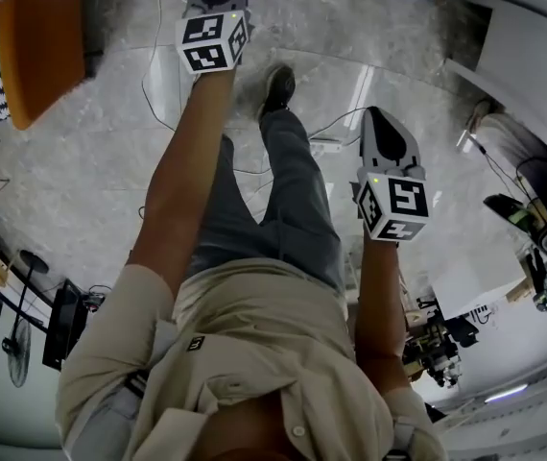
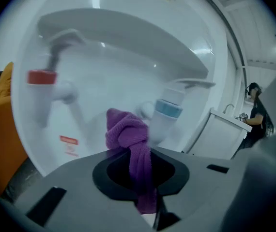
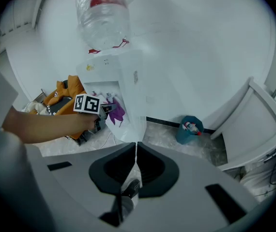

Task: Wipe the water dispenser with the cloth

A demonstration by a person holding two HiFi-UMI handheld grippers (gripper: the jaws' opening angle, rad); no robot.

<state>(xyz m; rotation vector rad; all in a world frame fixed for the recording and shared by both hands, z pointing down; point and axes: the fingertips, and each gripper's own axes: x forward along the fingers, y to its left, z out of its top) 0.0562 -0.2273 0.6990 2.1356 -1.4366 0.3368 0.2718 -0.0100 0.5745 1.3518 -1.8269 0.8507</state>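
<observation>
The white water dispenser (image 3: 128,91) carries a clear bottle (image 3: 103,16) on top. Up close, its tap recess (image 2: 128,71) fills the left gripper view, with a red tap (image 2: 43,76) at the left and a blue tap (image 2: 168,108) at the right. My left gripper (image 2: 140,158) is shut on a knotted purple cloth (image 2: 126,132), which sits just in front of the recess between the two taps, nearer the blue one. From the side, the left gripper (image 3: 104,111) and cloth (image 3: 117,111) are at the dispenser's front. My right gripper (image 3: 136,146) hangs back, shut and empty.
A blue bin (image 3: 189,128) holding a bottle stands right of the dispenser. An orange chair (image 1: 34,46) is at the left. White furniture (image 3: 254,124) lies to the right. Cables (image 1: 331,142) run over the floor by my shoe (image 1: 278,89). A person (image 2: 256,112) stands far right.
</observation>
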